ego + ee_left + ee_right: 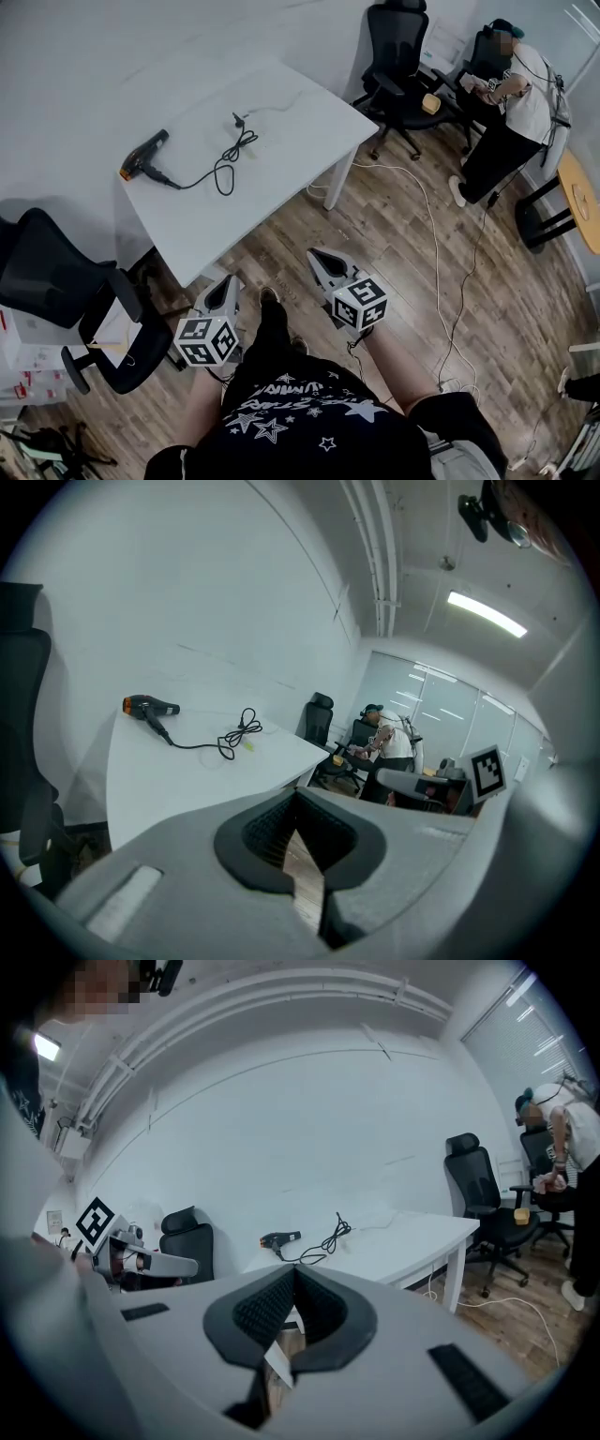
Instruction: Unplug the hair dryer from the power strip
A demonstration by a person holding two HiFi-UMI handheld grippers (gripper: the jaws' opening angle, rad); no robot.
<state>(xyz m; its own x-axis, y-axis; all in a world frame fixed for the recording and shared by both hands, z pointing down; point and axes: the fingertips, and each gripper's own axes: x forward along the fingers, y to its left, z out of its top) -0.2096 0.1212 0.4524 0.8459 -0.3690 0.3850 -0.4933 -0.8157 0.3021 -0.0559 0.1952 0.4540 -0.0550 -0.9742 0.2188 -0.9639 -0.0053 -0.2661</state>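
A black hair dryer (pixel 142 156) with an orange tip lies at the left end of the white table (pixel 291 141). Its black cord (pixel 225 165) runs in loose loops to a plug end (pixel 238 120) near the table's middle. I cannot make out a power strip. Both grippers hang low in front of the person's body, well short of the table. The left gripper (pixel 225 284) is shut on nothing, and so is the right gripper (pixel 319 255). The left gripper view shows the dryer (pixel 148 705) and cord (pixel 239 733) far off; the right gripper view shows the dryer (pixel 279 1237) too.
A black office chair (pixel 56 281) stands left of the table, another (pixel 398 66) behind its right end. A person (pixel 511 103) bends over at the back right. A white cable (pixel 436 244) trails over the wooden floor. A round wooden table (pixel 581 197) sits at the right edge.
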